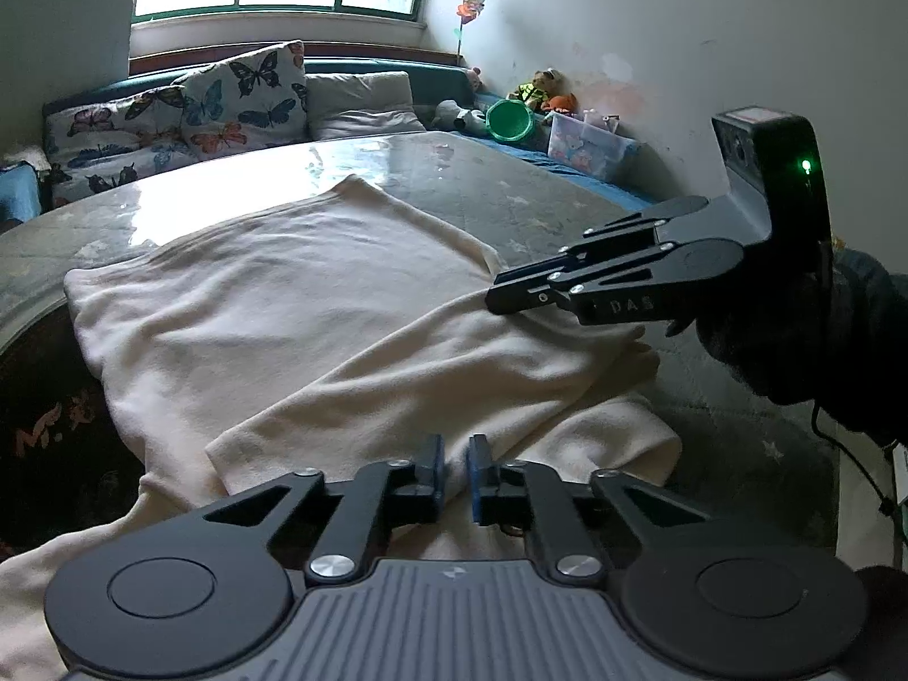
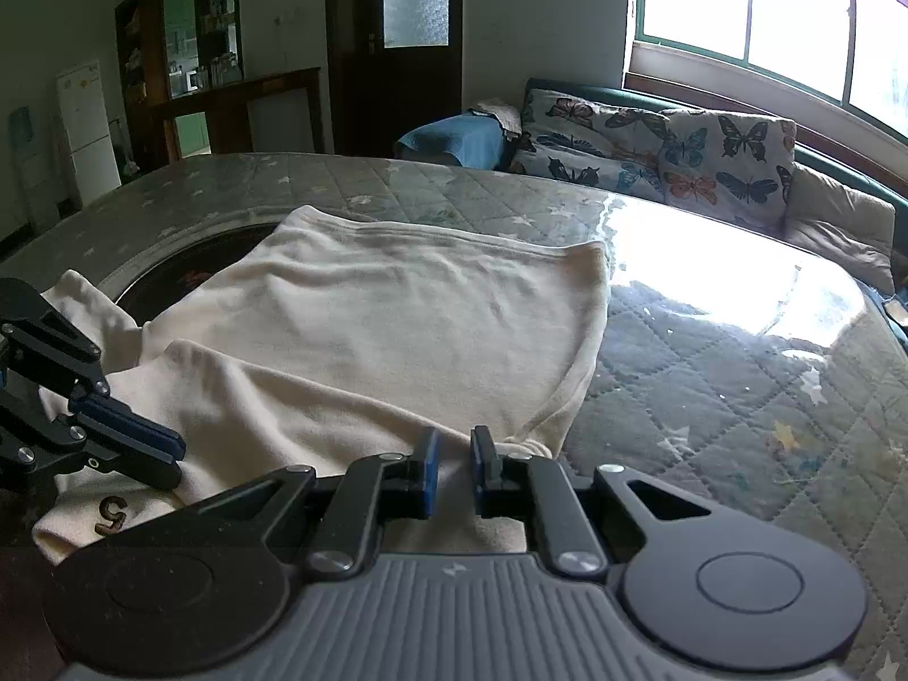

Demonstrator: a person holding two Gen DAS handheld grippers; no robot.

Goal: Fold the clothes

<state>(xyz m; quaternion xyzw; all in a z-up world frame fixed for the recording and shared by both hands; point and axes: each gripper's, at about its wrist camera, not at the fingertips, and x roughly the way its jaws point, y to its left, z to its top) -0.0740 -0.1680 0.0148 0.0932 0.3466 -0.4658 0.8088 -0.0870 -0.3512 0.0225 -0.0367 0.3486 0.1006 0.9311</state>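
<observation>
A cream garment (image 1: 295, 306) lies spread on the quilted table top (image 1: 511, 193), its near part folded into a long ridge. My left gripper (image 1: 454, 471) is at the garment's near edge, blue pads pinched on the fabric. In the right wrist view the left gripper (image 2: 173, 457) comes in from the left, beside a printed "5". My right gripper (image 2: 454, 465) is shut on the near right edge of the garment (image 2: 408, 306). From the left wrist view the right gripper (image 1: 499, 298) holds the right end of the ridge, with a dark-gloved hand behind it.
The table (image 2: 709, 397) has a glossy cover and a dark round inset (image 2: 187, 267) partly under the garment. Behind it stand a sofa with butterfly cushions (image 1: 227, 96), a green bowl (image 1: 511, 119), a plastic box (image 1: 584, 147) and soft toys. A dark door (image 2: 397, 45) and a fridge (image 2: 85, 125) stand across the room.
</observation>
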